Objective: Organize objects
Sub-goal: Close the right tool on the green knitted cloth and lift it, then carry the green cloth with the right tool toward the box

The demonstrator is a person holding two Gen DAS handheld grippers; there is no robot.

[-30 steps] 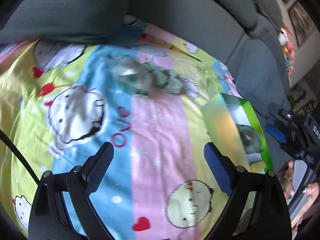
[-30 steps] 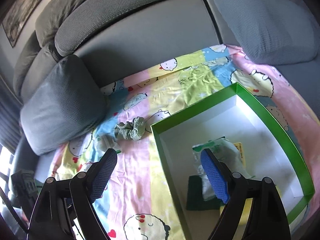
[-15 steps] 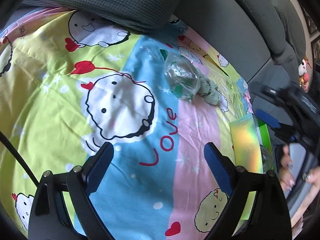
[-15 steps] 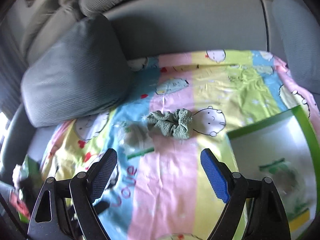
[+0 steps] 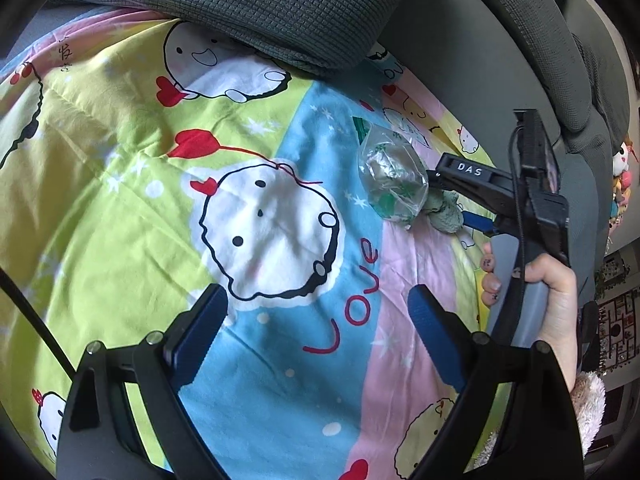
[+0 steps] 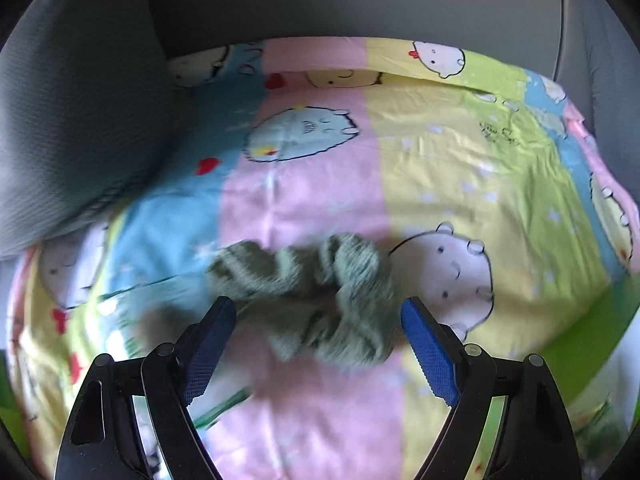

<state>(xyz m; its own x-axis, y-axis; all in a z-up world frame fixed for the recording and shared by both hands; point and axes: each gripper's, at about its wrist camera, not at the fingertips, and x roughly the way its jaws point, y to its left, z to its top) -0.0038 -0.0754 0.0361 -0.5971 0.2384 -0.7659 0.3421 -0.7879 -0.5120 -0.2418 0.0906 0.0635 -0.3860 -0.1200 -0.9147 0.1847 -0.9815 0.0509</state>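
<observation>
1. The left gripper (image 5: 316, 320) has its jaws spread wide and holds nothing. It hangs over the blue stripe of the cartoon bedsheet (image 5: 120, 184), near the red word "Love".
2. In the left wrist view, a grey cushion (image 5: 256, 4) lies at 12 o'clock on the top edge of the sheet.
3. A clear plastic bag (image 5: 390, 178) with something green and white inside rests on the sheet at 2 o'clock from the left gripper, well apart from it.
4. The green scrunchie (image 5: 444, 210) lies just beside the bag, touching its right side.
5. The right gripper (image 5: 460, 196) comes in at 3 o'clock, held by the right hand (image 5: 556, 292); one finger is above the scrunchie and one below.
6. In the right wrist view, the right gripper (image 6: 314, 336) is wide open, and the scrunchie (image 6: 320, 292), blurred here, sits between its blue fingertips (image 6: 420, 332) on the pink stripe. I cannot tell if the pads touch it.
7. A green edge (image 6: 576, 344) shows at 4 o'clock in this view.
</observation>
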